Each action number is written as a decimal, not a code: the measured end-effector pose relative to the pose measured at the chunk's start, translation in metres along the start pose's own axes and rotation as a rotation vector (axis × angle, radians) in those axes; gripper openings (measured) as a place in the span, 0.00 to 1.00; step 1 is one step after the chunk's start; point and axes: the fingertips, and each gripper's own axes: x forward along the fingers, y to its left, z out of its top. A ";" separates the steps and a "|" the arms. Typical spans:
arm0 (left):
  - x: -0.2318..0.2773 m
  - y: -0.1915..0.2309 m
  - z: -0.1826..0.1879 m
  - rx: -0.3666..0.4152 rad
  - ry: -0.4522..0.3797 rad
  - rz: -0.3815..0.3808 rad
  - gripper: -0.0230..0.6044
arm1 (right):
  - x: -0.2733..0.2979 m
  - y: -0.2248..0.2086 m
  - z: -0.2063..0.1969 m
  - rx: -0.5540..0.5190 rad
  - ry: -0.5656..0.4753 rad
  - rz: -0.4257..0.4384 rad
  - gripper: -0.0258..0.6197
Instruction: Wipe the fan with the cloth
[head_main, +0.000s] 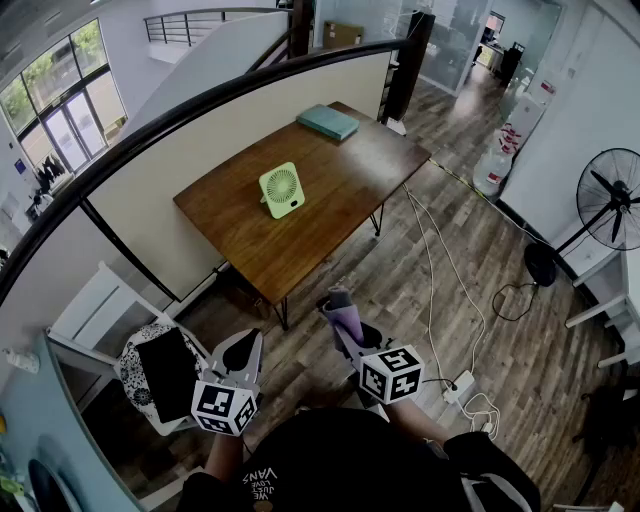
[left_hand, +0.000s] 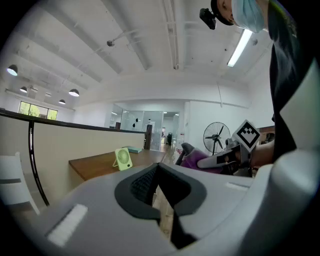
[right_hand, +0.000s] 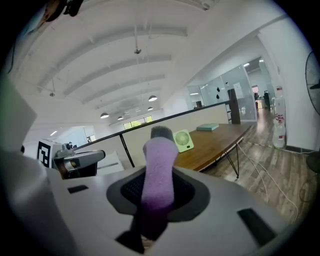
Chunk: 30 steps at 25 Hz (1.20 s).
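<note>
A small light-green fan (head_main: 281, 189) stands upright near the middle of the wooden table (head_main: 340, 190), well ahead of both grippers. My right gripper (head_main: 340, 312) is shut on a rolled purple cloth (head_main: 348, 322), which sticks out past its jaws (right_hand: 159, 170) and partly hides the fan (right_hand: 183, 140) behind it. My left gripper (head_main: 243, 351) hangs low at the left, jaws together with nothing between them (left_hand: 157, 167). From the left gripper view the fan (left_hand: 123, 158) sits far off on the table, with the cloth (left_hand: 192, 159) to the right.
A teal book (head_main: 327, 121) lies at the table's far end. A beige partition with a black rail (head_main: 150, 170) runs along the table's left side. White cables (head_main: 432, 260) and a power strip (head_main: 460, 386) cross the wooden floor. A floor fan (head_main: 610, 200) stands right; a white chair (head_main: 95, 310) left.
</note>
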 end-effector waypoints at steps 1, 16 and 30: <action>0.000 0.001 -0.001 -0.005 0.000 0.000 0.05 | 0.000 0.000 0.000 0.000 -0.001 0.002 0.19; 0.046 -0.003 -0.009 -0.062 0.031 0.008 0.05 | 0.019 -0.032 0.005 0.044 0.052 0.054 0.19; 0.147 0.011 0.000 -0.076 0.062 0.128 0.05 | 0.075 -0.115 0.038 -0.005 0.131 0.183 0.19</action>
